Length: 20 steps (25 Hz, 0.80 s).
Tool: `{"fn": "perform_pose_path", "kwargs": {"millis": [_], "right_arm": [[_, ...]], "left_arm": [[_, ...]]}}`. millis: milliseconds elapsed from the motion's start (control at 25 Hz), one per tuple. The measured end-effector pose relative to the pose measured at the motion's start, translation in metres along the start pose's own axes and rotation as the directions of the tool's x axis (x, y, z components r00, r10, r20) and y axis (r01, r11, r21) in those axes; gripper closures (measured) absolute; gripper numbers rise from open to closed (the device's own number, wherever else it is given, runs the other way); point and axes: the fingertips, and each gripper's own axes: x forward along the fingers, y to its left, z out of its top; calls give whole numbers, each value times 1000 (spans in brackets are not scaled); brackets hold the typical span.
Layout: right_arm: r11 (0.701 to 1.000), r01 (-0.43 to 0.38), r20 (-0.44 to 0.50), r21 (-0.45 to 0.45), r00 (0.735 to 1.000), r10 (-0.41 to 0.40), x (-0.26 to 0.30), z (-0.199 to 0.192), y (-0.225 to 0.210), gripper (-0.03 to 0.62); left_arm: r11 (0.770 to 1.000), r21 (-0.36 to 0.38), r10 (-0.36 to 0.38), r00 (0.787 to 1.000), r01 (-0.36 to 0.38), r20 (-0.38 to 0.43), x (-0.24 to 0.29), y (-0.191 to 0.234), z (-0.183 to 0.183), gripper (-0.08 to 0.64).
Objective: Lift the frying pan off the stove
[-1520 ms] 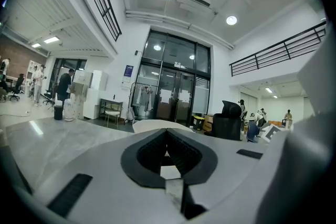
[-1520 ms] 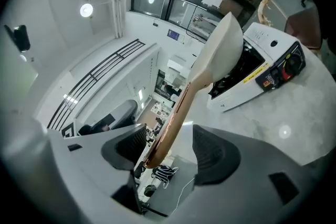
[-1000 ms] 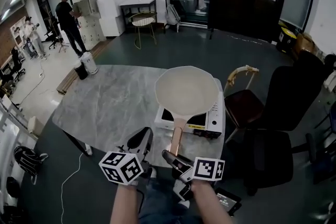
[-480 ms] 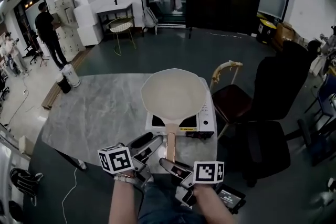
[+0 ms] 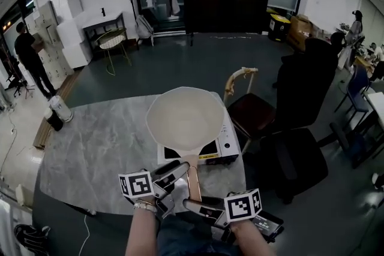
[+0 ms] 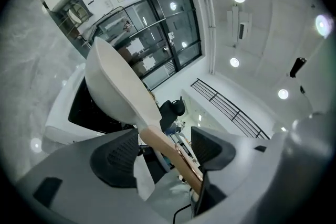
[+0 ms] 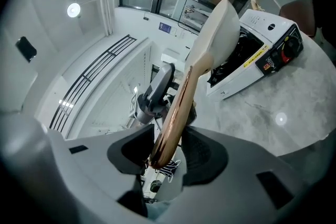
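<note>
Copper-coloured and glossy, the handle [image 5: 193, 178] of the frying pan [image 5: 186, 120] runs between both sets of jaws. The right gripper [image 7: 169, 150], low in the head view just right of centre, is clamped on the handle's very end, its dark pads pressing on either side. The left gripper [image 6: 164, 147], just left of it and a little higher in the frame, has just been opening. Its jaws now stand wide apart with the handle passing through the gap, not squeezed by the pads. Each gripper's marker cube [image 5: 137, 184] faces up at the camera.

The pan's round bowl sits at the centre of the head view, over the stove [image 5: 227, 144]. Its cream inside shows smooth and bare from rim to rim. Whether the base touches the dark cooktop I cannot tell. The bowl covers most of the stove, leaving a strip of black top and the white right end showing.

The stove stands near the right edge of the grey marble table [image 5: 90, 153], close to its near edge, where the grippers are. Left of the stove the tabletop lies open. Just beyond the right edge stand a brown chair [image 5: 249, 114] and a black office chair [image 5: 300, 99]. A person [image 5: 27, 54] stands well apart at the upper left.
</note>
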Motion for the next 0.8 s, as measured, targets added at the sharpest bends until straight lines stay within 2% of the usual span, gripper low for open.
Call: {"fn": "perform_pose_path", "kwargs": {"millis": [160,280,400,520,800], "right_arm": [[1000,1,3,1,1000,-1,0,-2,1,417],[999,9,-28,-31,1000,-10,1,-5,-1,411],[998,26,-55,-59,998,-29,0,-6,-2,407],[997,27,-63,-69,997,-32,0,-8,-2,405],[997,29,-69,-71,997,-34,1,-9,-2,403]], "left_arm": [[998,-37,-49,997,47,-63,20,7,-2,233],[994,-70,-94,990,87,-105,33,12,-6,233],[992,-86,-103,985,91,-142,43,19,-10,232],[992,-96,-101,983,86,-157,54,26,-10,227],[963,-202,-213,964,179,-162,82,13,-14,227]]}}
